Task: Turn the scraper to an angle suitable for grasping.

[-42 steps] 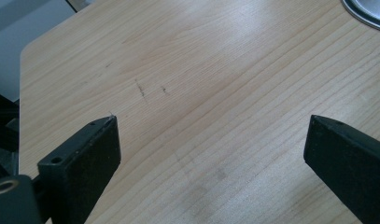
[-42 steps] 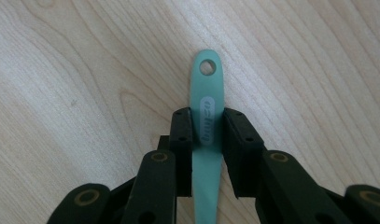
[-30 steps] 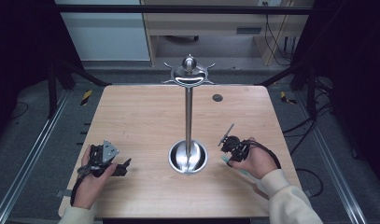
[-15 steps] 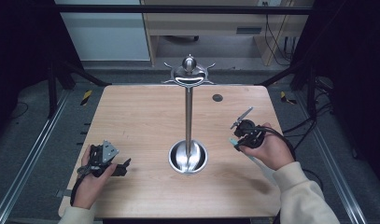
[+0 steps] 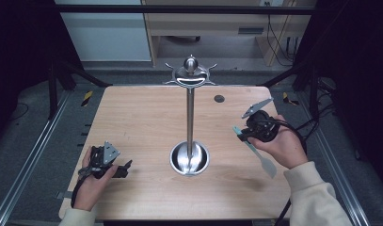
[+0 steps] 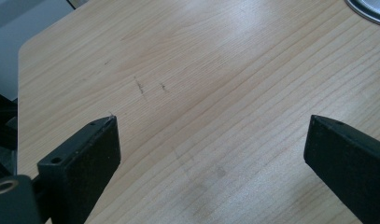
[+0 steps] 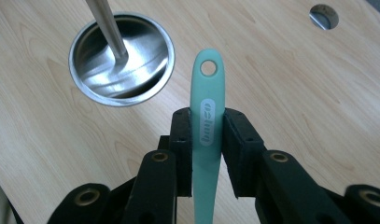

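The right tool (image 5: 242, 133) is clenched on a pale green spatula (image 7: 207, 121), its two black jaws pressing the handle from either side. In the right gripper view the handle end, with its round hanging hole, sticks out beyond the jaw tips, and a grey oval label sits right between them. In the high view the spatula's blade (image 5: 268, 166) hangs out behind the tool, below the person's right hand (image 5: 283, 146), clear of the bench (image 5: 142, 117). Ahead of this tool and a little to its left lies the round metal base (image 7: 121, 58) of a stand, with the stand's pole (image 5: 190, 117) rising from the middle of it to a ring of hooks (image 5: 191, 75) on top. Farther ahead to its right is a small round hole (image 7: 324, 15) in the bench.

The left tool (image 5: 117, 169) rests low at the near left of the bench, well apart from the stand, jaws spread wide and released, with bare wood between them
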Demonstrator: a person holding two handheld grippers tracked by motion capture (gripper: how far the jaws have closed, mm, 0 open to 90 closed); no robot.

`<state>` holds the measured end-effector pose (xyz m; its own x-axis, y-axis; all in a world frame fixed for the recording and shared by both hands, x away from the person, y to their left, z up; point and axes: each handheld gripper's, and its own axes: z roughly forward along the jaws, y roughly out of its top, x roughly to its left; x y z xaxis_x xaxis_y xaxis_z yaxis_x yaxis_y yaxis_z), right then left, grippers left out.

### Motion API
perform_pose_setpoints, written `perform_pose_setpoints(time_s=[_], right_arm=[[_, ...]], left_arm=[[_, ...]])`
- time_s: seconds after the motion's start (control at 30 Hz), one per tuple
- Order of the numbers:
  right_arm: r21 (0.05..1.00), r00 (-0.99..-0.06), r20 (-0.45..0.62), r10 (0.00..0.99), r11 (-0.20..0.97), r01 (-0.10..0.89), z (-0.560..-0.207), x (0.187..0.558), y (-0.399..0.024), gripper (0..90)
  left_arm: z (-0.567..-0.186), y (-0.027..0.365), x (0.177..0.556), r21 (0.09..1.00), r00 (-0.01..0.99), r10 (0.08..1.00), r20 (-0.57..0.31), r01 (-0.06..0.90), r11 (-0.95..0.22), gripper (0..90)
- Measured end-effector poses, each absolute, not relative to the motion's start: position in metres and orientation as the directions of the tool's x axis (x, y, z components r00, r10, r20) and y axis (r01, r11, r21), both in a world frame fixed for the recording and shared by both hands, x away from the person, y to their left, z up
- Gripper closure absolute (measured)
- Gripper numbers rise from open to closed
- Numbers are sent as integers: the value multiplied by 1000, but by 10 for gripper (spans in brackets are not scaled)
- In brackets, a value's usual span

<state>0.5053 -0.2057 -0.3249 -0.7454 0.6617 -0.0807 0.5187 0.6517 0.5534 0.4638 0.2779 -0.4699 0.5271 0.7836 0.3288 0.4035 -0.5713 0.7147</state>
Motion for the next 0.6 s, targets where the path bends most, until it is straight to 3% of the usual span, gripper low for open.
perform_pose_setpoints(time_s=[0.6], right_arm=[[706, -719, -99, 688, 558, 437, -300, 503, -216, 746]], left_arm=[[-470, 277, 464, 720, 525, 787, 324, 403, -565, 35]])
